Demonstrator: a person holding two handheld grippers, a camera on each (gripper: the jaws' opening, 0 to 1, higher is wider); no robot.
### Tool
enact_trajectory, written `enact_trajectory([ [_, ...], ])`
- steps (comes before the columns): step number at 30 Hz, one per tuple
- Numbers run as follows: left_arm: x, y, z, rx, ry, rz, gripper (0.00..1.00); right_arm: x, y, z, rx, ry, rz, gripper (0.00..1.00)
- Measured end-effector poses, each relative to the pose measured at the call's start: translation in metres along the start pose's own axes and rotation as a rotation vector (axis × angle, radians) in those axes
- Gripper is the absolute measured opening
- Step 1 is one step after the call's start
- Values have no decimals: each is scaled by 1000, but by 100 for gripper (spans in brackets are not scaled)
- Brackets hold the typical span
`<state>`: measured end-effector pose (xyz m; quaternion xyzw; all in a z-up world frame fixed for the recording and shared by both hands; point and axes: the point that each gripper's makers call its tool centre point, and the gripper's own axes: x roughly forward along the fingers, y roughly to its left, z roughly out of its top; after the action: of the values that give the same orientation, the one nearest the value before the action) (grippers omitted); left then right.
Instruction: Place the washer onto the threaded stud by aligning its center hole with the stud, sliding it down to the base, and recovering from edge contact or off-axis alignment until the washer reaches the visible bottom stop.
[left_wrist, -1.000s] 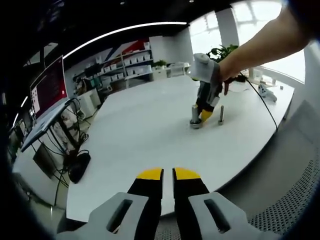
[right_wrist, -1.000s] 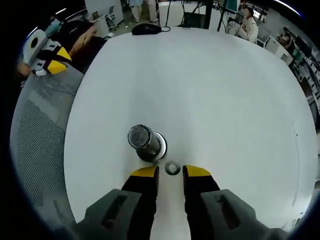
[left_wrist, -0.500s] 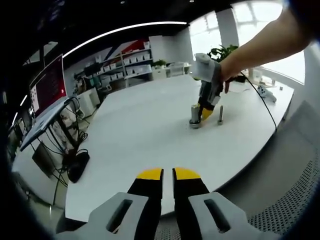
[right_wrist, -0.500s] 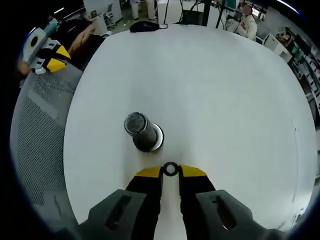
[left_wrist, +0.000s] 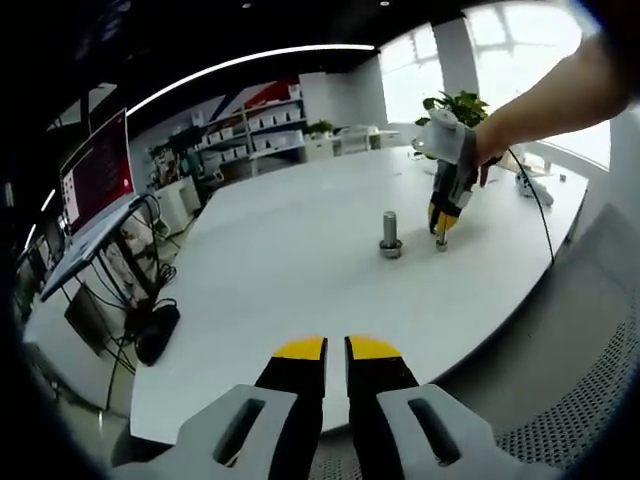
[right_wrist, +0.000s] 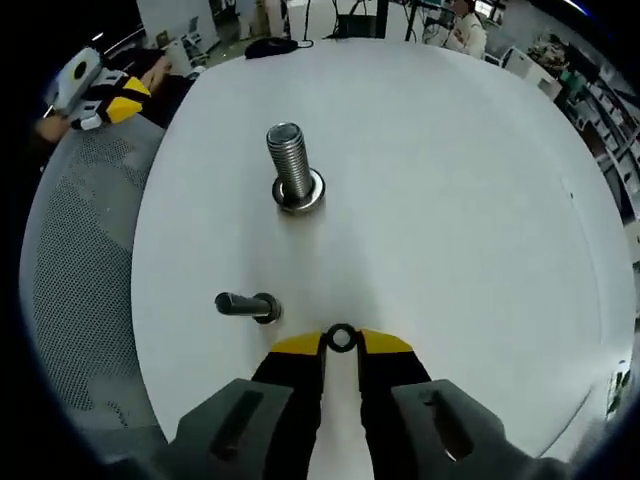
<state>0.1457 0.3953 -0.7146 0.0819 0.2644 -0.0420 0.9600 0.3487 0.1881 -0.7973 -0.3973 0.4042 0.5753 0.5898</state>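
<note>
Washer (right_wrist: 341, 338) pinched at right gripper (right_wrist: 341, 345) tips, beside small stud (right_wrist: 246, 305).

White table (left_wrist: 290, 260) spans centre. Red-screen laptop (left_wrist: 95, 175) at 9 o'clock. Potted plant (left_wrist: 462, 103) at 1 o'clock. Shelving (left_wrist: 265, 125) at 11 o'clock.

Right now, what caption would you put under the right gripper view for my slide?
Right claw pinching a small washer above the white table, near two upright threaded studs, one big and one small.
</note>
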Motion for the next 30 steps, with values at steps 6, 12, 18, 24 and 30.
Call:
enact_trajectory([
  [6,0,0,0,-2,-1,1,5,-7,25,-20,-13,31,2,15],
  [12,-1,0,1,-2,-4,2,5,-12,51,-33,-26,62,3,15],
  [18,-1,0,2,-2,-7,2,5,-15,74,-41,-48,98,-4,15],
  [24,-1,0,1,1,-5,2,5,-16,92,-44,1,85,-31,15],
  [30,-1,1,1,1,-4,2,5,-14,115,-42,-3,89,-51,15],
])
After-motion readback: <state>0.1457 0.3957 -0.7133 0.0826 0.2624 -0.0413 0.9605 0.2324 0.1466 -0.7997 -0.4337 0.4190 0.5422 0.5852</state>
